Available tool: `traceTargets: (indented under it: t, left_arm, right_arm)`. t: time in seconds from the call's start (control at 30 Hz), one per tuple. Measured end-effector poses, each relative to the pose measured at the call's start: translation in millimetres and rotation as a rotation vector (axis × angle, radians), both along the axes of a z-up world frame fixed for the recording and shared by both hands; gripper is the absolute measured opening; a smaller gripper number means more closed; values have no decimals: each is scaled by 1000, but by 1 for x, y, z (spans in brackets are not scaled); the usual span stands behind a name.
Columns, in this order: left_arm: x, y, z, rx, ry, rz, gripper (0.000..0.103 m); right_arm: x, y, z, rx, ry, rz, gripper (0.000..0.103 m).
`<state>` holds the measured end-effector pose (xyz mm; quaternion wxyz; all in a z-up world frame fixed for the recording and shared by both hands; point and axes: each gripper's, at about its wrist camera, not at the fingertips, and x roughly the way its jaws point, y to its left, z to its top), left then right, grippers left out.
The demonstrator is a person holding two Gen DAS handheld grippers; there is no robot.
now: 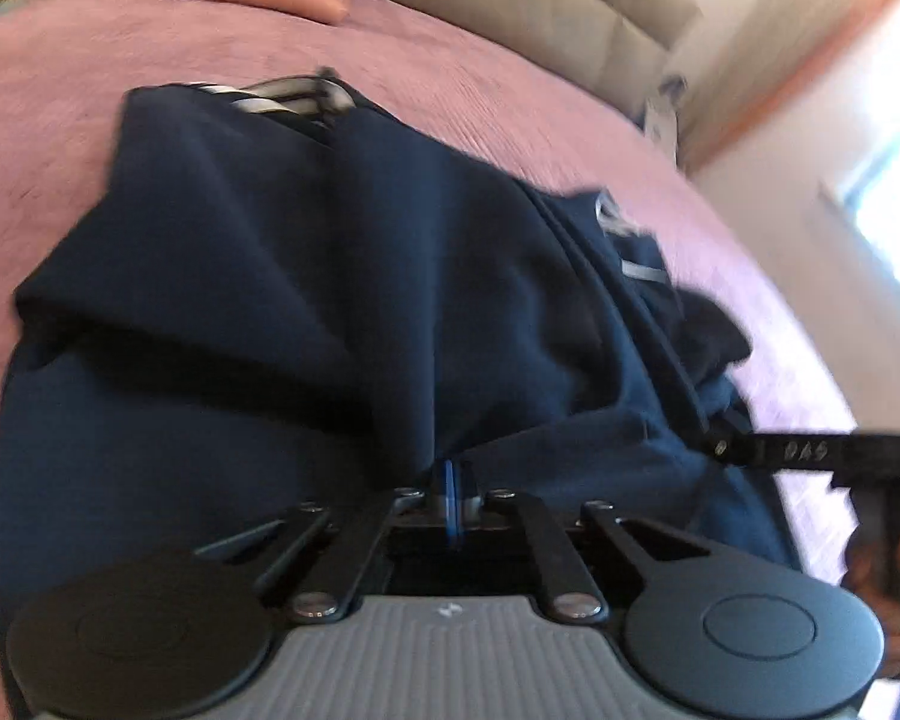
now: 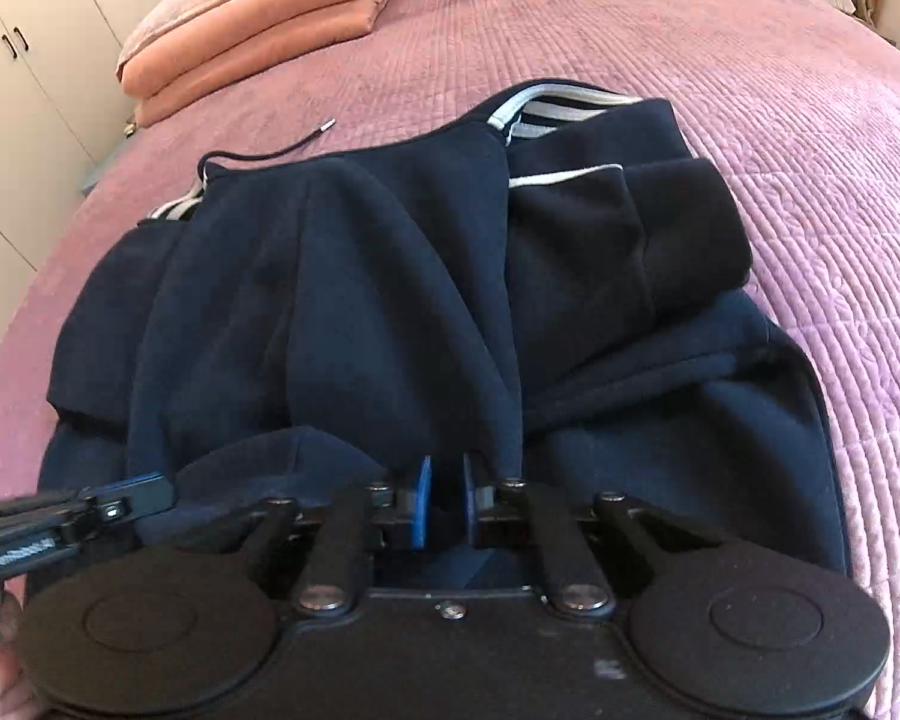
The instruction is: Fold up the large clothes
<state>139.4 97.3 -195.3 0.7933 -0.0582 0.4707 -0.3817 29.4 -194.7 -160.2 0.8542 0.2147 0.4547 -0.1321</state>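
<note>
A large navy garment (image 1: 306,276) with white-striped trim lies bunched on a pink quilted bed (image 1: 42,138). My left gripper (image 1: 449,483) is shut on a fold of its near edge, the blue pads pressed together on the cloth. In the right wrist view the same garment (image 2: 354,300) spreads ahead, with a drawstring (image 2: 282,150) trailing at the far left. My right gripper (image 2: 445,480) has its blue pads a narrow gap apart with navy cloth between them, at the near hem. The left gripper also shows at the lower left of the right wrist view (image 2: 132,489).
Folded salmon-pink blankets (image 2: 252,18) are stacked at the far left of the bed, next to white cupboards (image 2: 24,60). A beige headboard (image 1: 570,0) runs along the far side. The right gripper's arm (image 1: 810,453) crosses in at the right of the left wrist view.
</note>
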Motion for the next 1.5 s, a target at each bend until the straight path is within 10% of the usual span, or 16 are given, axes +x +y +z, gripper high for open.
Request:
traceTargets:
  t: [0.2, 0.37, 0.47, 0.6, 0.97, 1.5]
  left_arm:
    - [-34, 38, 43, 24, -78, 18, 16]
    - [-68, 84, 74, 98, -74, 47, 20]
    - [-94, 109, 84, 162, -60, 65, 25]
    - [-128, 145, 82, 210, 42, 111, 57]
    - [-184, 199, 45, 270, 304, 186, 74]
    - [-188, 234, -4, 63, 509, 251, 89]
  right_arm:
    - [-33, -4, 45, 15, -111, -8, 41]
    - [-90, -13, 67, 7, -80, -35, 47]
    - [-126, -17, 71, 13, -34, -57, 70]
    - [-176, -21, 68, 36, 55, -63, 71]
    - [-268, -19, 22, 78, 315, -153, 75]
    - [-293, -18, -17, 282, 290, -116, 79]
